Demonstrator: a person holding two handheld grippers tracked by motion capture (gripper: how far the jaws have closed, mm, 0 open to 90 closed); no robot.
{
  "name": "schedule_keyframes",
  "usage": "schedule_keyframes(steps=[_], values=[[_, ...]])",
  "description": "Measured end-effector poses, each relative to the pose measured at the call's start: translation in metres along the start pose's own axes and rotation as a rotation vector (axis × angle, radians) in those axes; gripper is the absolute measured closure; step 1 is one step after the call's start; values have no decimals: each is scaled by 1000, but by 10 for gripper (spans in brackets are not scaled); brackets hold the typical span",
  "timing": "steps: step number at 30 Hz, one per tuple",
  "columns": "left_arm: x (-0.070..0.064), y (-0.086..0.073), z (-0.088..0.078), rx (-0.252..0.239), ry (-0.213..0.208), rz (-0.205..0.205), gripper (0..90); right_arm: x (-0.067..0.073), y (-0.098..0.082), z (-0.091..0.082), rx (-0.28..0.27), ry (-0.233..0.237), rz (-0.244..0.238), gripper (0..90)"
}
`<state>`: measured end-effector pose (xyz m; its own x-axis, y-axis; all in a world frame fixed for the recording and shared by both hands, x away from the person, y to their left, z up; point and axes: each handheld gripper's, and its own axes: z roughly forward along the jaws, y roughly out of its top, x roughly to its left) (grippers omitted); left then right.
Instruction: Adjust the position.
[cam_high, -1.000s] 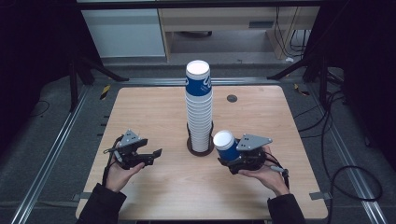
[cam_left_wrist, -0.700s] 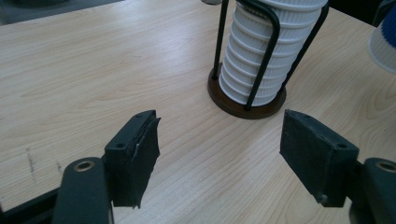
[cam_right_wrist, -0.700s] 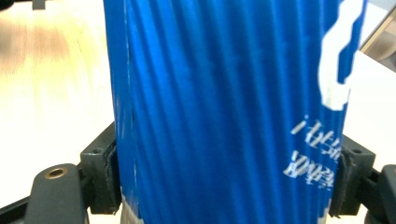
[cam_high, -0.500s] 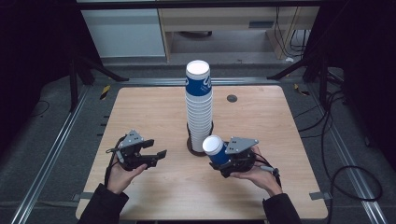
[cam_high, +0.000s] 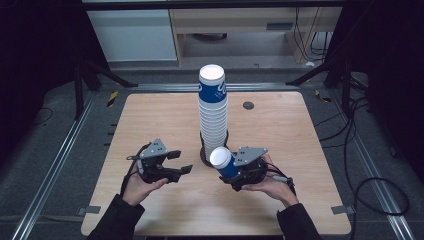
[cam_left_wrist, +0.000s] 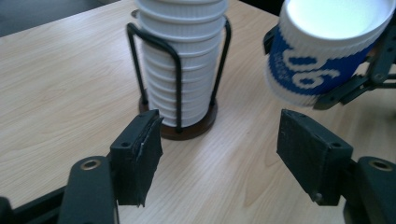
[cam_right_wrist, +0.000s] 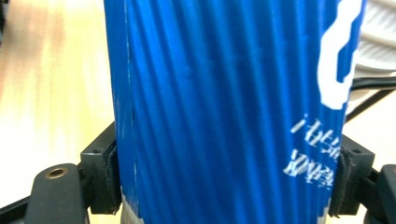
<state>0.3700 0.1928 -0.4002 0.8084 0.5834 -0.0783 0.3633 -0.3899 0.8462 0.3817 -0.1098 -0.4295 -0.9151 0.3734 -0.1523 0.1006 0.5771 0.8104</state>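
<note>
The blue paper cup (cam_high: 223, 162), tilted just beside the foot of the tall cup stack (cam_high: 213, 114), is clamped in the right gripper (cam_high: 239, 171), probably to pass it, because the left gripper (cam_high: 176, 162) has just been closing its jaws on nothing.

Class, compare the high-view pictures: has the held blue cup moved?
Yes. The blue cup in the right tongs has shifted left and nearer the person, against the cup stack.
</note>
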Motion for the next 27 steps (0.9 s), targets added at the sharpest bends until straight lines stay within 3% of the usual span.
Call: schedule_keyframes(steps=[1,10,18,27], values=[[-3,-1,1,2,-4,19,305,1,-1,0,-1,5,-2,196],[-12,-3,11,30,-73,50,290,7,-5,13,48,41,-47,196],[-18,-1,16,40,-120,40,251,9,-6,25,76,54,-68,196],[-22,0,24,61,-126,39,214,15,-4,36,97,69,-99,196]])
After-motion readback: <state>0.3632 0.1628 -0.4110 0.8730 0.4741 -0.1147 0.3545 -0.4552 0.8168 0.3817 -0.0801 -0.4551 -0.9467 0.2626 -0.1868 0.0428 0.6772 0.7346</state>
